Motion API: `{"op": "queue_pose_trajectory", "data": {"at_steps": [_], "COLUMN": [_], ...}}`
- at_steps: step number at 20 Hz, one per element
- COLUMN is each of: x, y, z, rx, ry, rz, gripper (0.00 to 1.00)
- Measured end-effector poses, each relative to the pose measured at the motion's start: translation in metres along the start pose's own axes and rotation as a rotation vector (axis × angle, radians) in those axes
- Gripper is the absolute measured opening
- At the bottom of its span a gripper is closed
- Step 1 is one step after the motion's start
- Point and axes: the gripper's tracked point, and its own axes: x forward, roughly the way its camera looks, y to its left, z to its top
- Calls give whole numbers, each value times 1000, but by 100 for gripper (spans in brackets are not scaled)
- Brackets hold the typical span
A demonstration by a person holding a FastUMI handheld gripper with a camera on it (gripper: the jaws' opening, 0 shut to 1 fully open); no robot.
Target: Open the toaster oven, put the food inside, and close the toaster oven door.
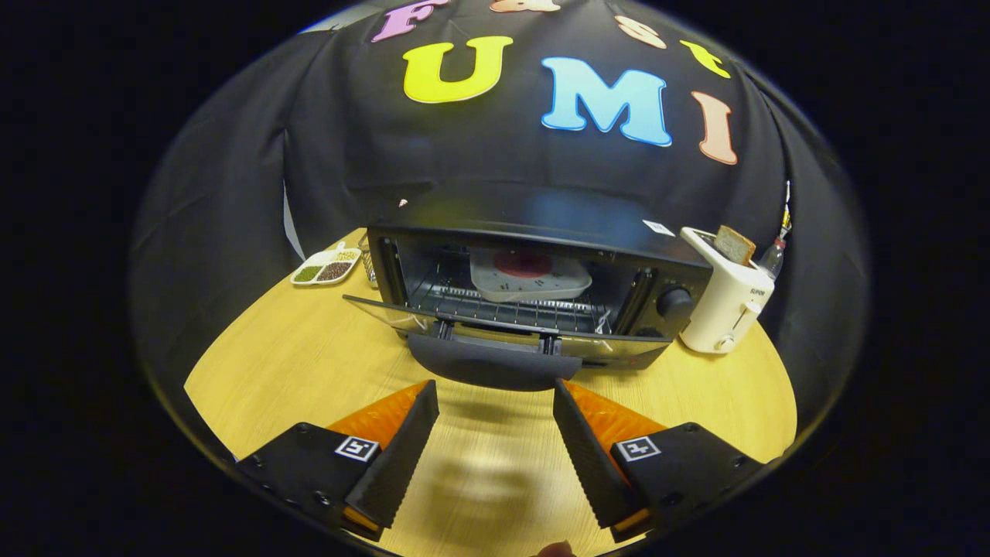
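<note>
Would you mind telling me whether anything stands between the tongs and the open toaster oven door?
Nothing visible does: the open, empty tongs sit just short of the door handle, bare table between. The plate of food is already inside.

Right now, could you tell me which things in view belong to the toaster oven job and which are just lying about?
For the job:
- toaster oven, door folded down
- plate of food on the rack inside
- gripper, fingers open, just short of the door

Lying about:
- white toaster holding a bread slice
- divided dish of beans
- bottle behind the toaster
</note>
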Motion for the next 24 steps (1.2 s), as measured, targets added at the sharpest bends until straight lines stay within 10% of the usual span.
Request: {"op": "queue_pose_trajectory", "data": {"at_steps": [8, 24], "x": [-12, -227], "y": [-5, -61], "z": [72, 77], "rx": [-35, 64], "ry": [-188, -504], "rz": [12, -35], "gripper": [96, 96]}}
